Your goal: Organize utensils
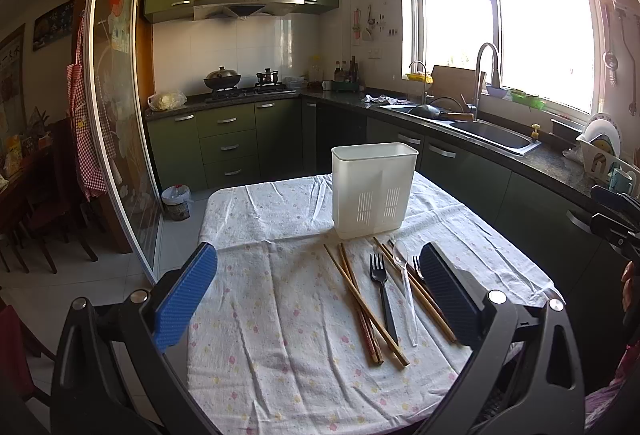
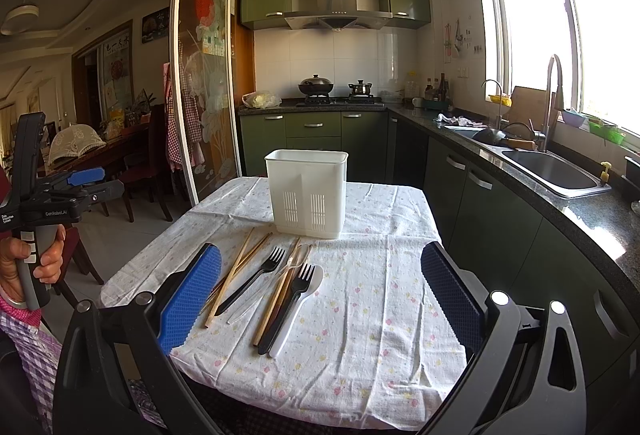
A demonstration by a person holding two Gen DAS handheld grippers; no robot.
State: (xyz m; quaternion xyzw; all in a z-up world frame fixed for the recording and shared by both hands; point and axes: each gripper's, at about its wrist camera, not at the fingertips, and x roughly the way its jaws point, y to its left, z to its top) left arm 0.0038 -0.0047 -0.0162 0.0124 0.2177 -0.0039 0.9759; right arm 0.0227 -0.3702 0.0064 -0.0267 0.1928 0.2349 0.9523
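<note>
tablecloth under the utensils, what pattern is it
White tablecloth with small pink and yellow flowers, clearest in the right wrist view.

A floral cloth (image 2: 360,315) covers the table. At twelve o'clock green cabinets (image 2: 312,139) carry a hob with a wok (image 2: 316,85) and a pot (image 2: 360,87); a steel hood (image 2: 338,5) hangs above. A white bag (image 2: 262,99) lies at the counter's left end. At two o'clock, bottles (image 2: 438,89) stand in the corner, with a rag (image 2: 458,121) nearby. At three o'clock a tap (image 2: 552,95) arches over the sink (image 2: 554,171), under a bright window (image 2: 580,15). At nine o'clock is a glass door (image 2: 208,75) with a checked apron (image 1: 86,139). A bin (image 1: 176,201) sits on the floor.
</note>
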